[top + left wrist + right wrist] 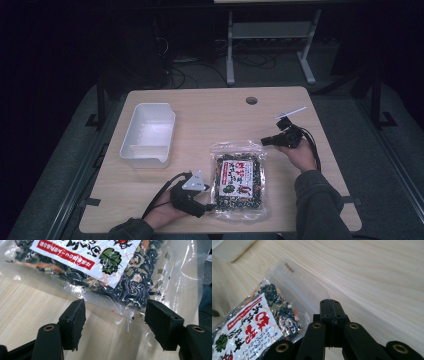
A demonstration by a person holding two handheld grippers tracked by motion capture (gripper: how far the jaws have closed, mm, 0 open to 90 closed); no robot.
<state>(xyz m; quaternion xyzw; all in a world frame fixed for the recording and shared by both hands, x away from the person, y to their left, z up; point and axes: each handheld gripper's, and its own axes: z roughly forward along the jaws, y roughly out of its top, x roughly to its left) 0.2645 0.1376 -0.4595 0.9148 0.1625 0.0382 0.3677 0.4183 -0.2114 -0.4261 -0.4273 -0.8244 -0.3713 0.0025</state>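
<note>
Nearest the person, the left hand-held gripper [209, 205] sits at the lower left corner of the clear food pouch [239, 180], jaws spread wide to either side of the pouch's edge. The pouch lies flat on the tabletop [210, 120]. Beyond it, the right hand-held gripper [263, 142] has its jaws pressed together at the upper right corner; whether film is pinched cannot be told. Farther left stands a white bin [148, 134].

A white bin [148, 133] sits on the wooden table [200, 115].
</note>
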